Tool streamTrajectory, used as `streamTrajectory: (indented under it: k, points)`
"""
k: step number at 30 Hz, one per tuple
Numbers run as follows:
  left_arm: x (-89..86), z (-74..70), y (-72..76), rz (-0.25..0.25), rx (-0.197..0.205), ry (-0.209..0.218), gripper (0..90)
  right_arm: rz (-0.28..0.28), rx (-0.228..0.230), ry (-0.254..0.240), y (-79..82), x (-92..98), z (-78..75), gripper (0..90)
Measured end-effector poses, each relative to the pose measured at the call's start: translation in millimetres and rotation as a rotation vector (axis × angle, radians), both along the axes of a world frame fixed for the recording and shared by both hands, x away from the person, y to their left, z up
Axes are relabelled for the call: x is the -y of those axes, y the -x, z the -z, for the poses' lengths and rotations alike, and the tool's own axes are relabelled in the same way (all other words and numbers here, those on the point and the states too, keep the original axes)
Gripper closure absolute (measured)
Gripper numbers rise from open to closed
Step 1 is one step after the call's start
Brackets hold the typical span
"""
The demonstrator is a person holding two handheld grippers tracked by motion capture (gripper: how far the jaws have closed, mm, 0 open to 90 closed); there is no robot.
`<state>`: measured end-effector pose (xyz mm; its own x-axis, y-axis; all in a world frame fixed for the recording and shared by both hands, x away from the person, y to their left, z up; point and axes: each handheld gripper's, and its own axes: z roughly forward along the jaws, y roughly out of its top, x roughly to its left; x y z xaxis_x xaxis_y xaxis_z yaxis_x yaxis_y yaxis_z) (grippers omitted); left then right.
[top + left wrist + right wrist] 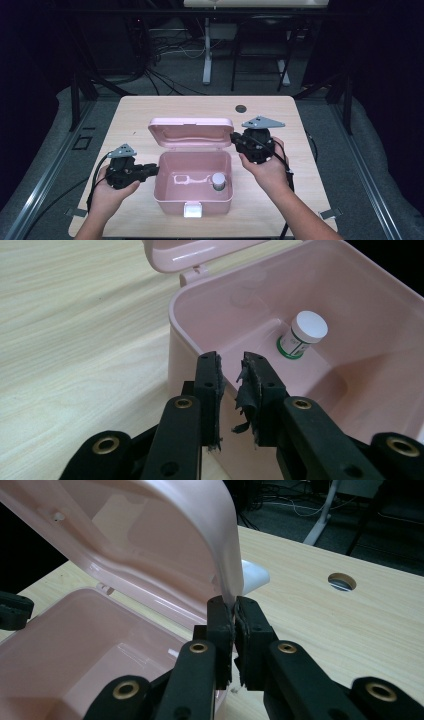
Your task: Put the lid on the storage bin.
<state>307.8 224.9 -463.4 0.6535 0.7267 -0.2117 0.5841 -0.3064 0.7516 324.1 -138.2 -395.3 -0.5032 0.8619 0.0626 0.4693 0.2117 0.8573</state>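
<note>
Right now the right gripper (233,611) has its jaws pinched tight on the edge of the pink lid (165,535), holding it raised and tipped back over the far side of the pink box (194,186); in the high view that gripper (234,139) sits at the lid's right corner (191,131). Over on the left, the left gripper (231,371) hangs at the box's left rim (176,315), jaws a little apart with nothing between them, the torn pad tape dangling free, and the rim just beyond the tips rather than gripped. In the high view it (154,169) is level with the box's left wall. So the step in hand looks like opening or holding open the box while the other hand steadies it. Inside, near the right-hand wall of the tub, stands a small bottle (301,333) with a white cap, upright, seen too in the high view (218,180). The next move, I judge, calls for either swinging the lid down onto the tub or reaching in for that bottle; either way the left jaws must first close on the rim so the box does not slide on the wooden table (140,107). Counting up: two grippers, one box, one lid, one bottle, one white latch (192,209) on the near wall, one round hole (241,108) in the far tabletop.
</note>
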Motion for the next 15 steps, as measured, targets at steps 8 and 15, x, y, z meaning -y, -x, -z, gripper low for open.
streamTrajectory:
  k: [8,15]
  points:
    - [0.5,-7.2,3.1,0.003,0.026,-0.001,76.3,-0.004,0.003,-0.005,2.9,0.7,1.4,85.6]
    - [1.1,-12.5,6.0,0.003,0.041,0.001,74.7,-0.009,0.0,-0.014,5.3,2.0,2.8,85.2]
